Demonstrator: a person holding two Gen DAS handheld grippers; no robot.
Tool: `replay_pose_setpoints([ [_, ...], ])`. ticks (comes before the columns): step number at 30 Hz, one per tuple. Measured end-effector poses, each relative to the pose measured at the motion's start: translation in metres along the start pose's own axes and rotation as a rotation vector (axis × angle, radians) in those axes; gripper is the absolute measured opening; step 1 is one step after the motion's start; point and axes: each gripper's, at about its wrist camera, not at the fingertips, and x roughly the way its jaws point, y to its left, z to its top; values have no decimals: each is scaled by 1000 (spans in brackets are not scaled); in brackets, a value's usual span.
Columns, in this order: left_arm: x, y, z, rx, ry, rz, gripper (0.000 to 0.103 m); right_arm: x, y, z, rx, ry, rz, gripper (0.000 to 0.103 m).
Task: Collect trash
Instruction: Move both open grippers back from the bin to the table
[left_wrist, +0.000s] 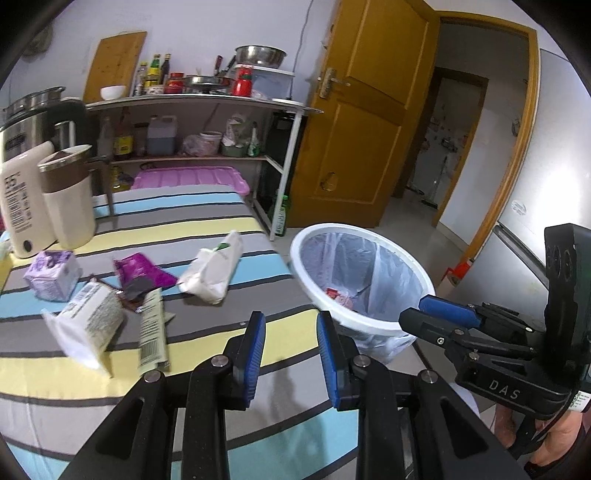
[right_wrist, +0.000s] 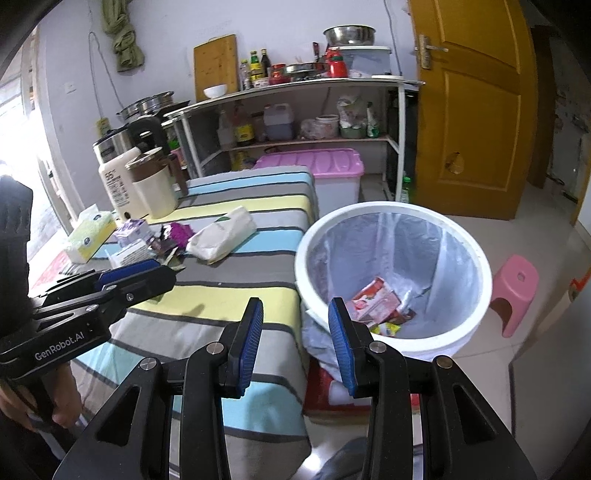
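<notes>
We're partway thru: both claws, left claw (left_wrist: 291, 334) and right claw (right_wrist: 295, 321), are hanging released, empty. A few wrappers (right_wrist: 376, 302) are lying in the bin (right_wrist: 480, 258) just ahead-right of the right claw; packets (left_wrist: 210, 273) are waiting on the bench (left_wrist: 207, 354) ahead-left.

We see a table cloth (left_wrist: 207, 221) with grey, yellow and blue stripes | a white bin (right_wrist: 476, 258) with a clear bag, red and yellow wrappers (right_wrist: 376, 302) inside | a purple wrapper (left_wrist: 142, 271) and a white packet (left_wrist: 212, 269) | blue pads (left_wrist: 256, 354) on our black grippers | a pink stool (right_wrist: 517, 291).
</notes>
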Motion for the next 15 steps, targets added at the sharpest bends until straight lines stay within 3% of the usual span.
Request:
replay_pose_setpoints([
  [8,-20,24,-12,-32,-15,67,29,8,16,-3,-14,24,49,38],
  [15,-33,56,-18,-77,-26,151,36,17,29,0,-10,34,133,38],
])
